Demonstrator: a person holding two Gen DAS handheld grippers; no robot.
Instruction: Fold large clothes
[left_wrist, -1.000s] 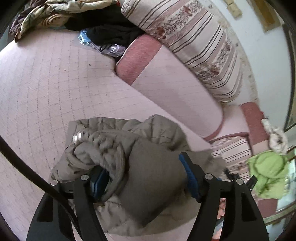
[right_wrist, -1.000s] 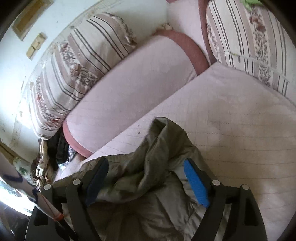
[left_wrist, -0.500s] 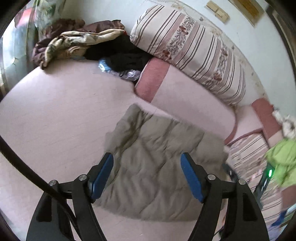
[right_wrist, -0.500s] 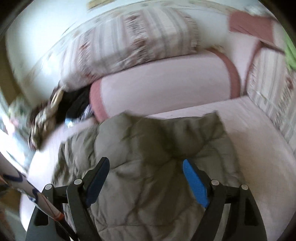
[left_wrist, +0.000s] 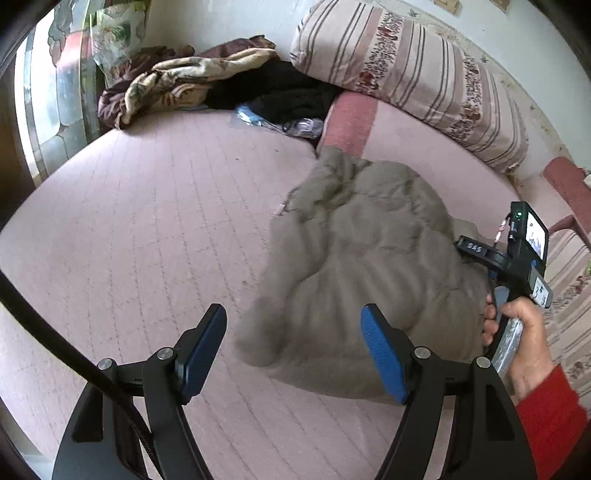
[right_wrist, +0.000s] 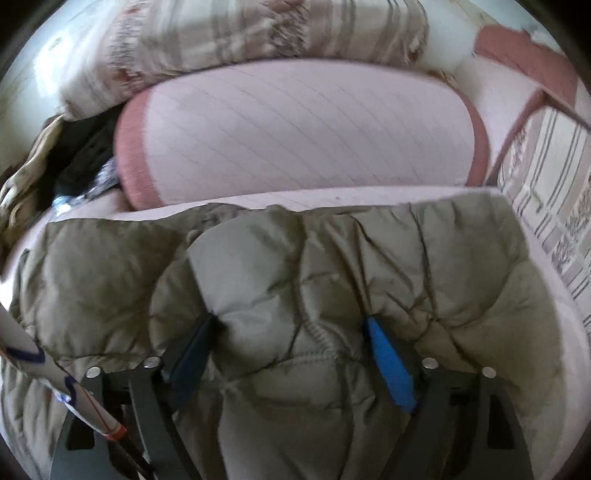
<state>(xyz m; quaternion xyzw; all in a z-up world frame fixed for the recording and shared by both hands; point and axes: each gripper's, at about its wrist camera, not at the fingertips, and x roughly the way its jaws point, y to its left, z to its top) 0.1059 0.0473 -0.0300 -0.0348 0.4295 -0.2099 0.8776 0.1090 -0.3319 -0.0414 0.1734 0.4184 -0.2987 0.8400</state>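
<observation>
**Quilted jacket spread on the mattress**

The right gripper presses into the puffy olive jacket, its jaws opening with a quilted fold between them. The left gripper hangs released over the pink stitched mattress. A second ago the jacket was bunched; now it lies flat, its long axis parallel to the bolster.

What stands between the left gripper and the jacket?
Nothing visible. The left gripper hangs open over the mattress, and the jacket lies just ahead and to the right, with no other thing between them.
</observation>
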